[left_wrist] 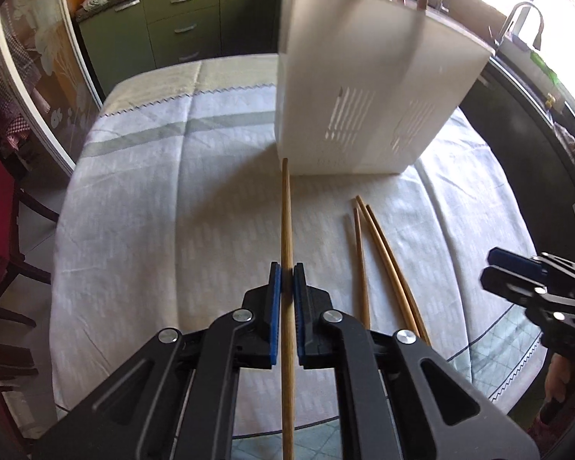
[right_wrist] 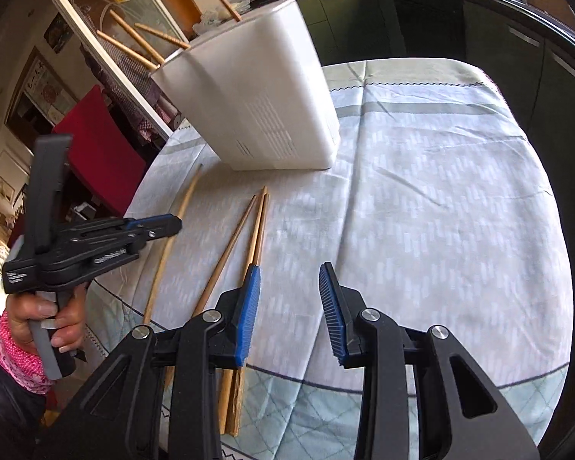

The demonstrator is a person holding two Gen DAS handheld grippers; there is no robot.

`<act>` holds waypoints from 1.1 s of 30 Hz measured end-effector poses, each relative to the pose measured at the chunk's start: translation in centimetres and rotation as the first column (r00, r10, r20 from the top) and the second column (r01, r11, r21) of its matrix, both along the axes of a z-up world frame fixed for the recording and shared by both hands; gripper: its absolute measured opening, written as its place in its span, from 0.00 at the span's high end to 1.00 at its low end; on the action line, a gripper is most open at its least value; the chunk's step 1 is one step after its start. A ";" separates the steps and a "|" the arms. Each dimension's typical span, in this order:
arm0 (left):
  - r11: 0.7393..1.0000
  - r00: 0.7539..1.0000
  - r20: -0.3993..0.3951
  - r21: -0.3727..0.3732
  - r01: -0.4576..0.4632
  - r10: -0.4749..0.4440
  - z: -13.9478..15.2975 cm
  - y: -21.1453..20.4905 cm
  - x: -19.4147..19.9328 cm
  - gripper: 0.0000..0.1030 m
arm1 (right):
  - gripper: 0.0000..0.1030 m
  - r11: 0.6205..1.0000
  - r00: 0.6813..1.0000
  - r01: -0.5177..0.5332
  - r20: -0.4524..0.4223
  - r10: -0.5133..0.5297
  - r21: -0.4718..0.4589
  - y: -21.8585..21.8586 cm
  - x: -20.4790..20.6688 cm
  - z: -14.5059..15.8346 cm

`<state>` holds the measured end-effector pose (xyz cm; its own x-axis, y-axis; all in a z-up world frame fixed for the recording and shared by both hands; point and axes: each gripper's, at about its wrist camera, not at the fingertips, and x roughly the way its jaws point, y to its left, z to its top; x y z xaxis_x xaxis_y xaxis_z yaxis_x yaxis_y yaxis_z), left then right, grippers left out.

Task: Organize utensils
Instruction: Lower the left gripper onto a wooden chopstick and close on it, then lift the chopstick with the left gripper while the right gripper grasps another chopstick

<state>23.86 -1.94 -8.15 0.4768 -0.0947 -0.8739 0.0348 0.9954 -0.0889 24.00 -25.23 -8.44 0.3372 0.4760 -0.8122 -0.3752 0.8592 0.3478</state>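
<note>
Left hand-held gripper (left_wrist: 287,280) clamped on one chopstick (left_wrist: 286,211). Right hand-held gripper (right_wrist: 289,299) jaws apart, empty, over desk (right_wrist: 421,191). Three chopsticks (left_wrist: 379,245) lie near white holder (left_wrist: 356,76).

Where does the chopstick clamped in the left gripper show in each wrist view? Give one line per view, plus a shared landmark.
Left wrist view: the held chopstick runs up the centre, pinched between the left gripper fingers, its tip near the holder's base.
Right wrist view: it slants at left, passing behind that gripper.
Shared landmark: the white utensil holder on the tablecloth.
</note>
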 end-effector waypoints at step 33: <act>0.993 0.896 0.432 -0.010 -0.114 0.107 6.8 5.3 -11.4 0.94 | 0.81 0.930 0.991 -0.120 0.007 0.131 -0.346 13.6 4.3 -4.6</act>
<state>12.49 3.39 -1.35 0.8136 -0.0073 -0.5814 -0.0446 0.9962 -0.0749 28.27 -11.65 -13.00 0.3194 0.2093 -0.9242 -0.4936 0.8693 0.0263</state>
